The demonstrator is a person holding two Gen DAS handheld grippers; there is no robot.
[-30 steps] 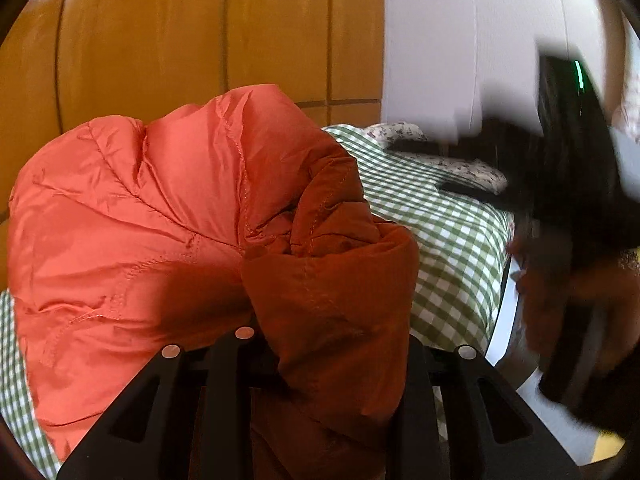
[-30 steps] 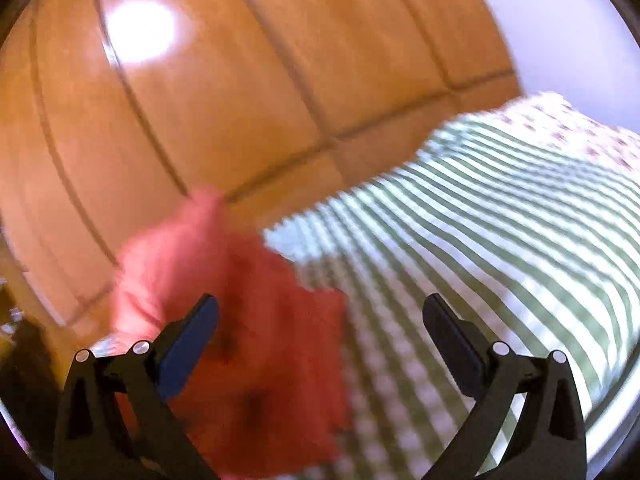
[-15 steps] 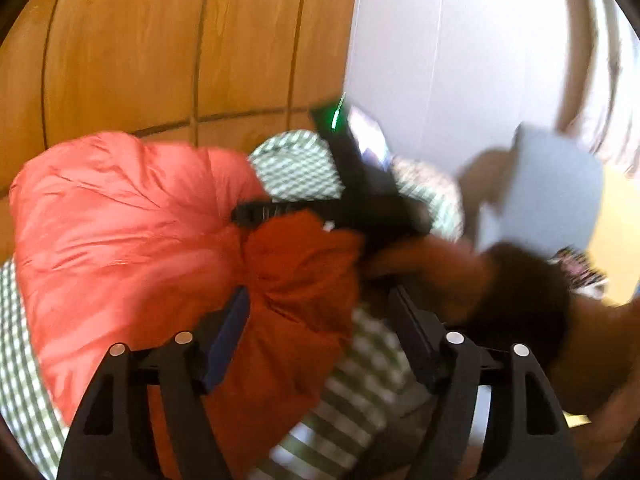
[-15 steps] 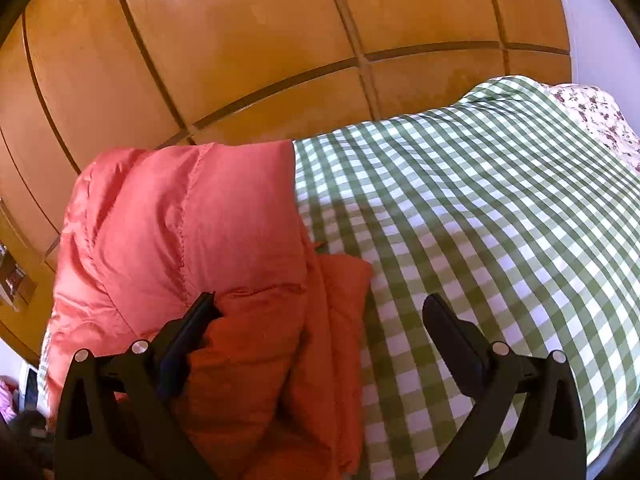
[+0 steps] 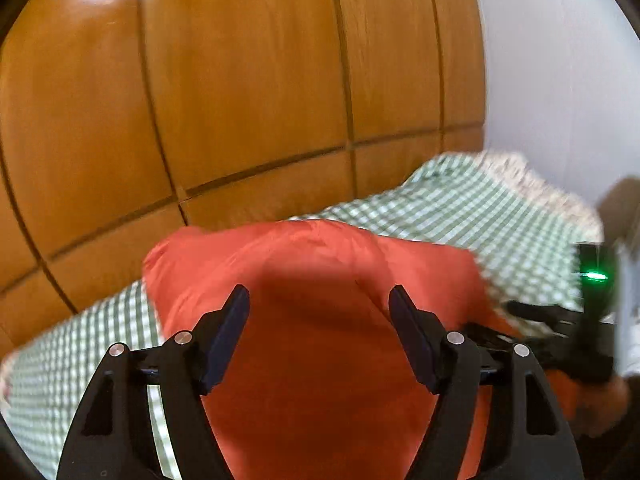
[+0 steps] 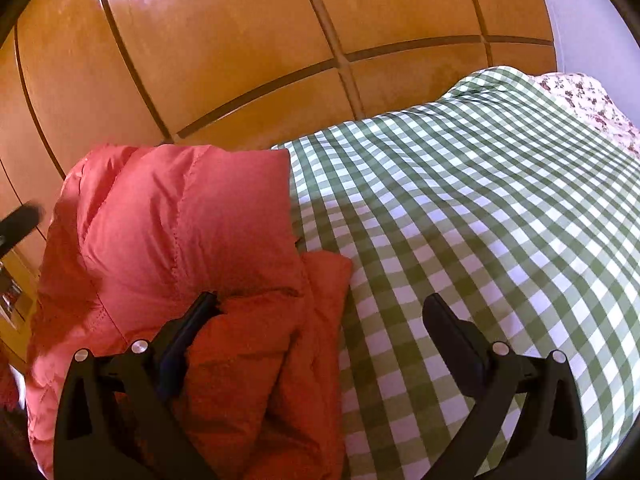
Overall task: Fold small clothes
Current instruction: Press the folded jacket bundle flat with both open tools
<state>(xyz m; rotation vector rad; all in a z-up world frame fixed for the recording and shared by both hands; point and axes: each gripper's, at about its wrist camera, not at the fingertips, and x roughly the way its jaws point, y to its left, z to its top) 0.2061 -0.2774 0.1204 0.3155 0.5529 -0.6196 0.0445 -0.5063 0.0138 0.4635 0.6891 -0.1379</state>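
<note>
— Both claws: how do they stand?
— Left gripper (image 5: 319, 300) is spread, above the orange jacket (image 6: 176, 240). Right gripper (image 6: 320, 312) is spread too, pinching nothing.
— Where is the jacket?
— Bunched on the checked bedspread (image 6: 480, 208), beside the wooden panels (image 6: 224, 48).
</note>
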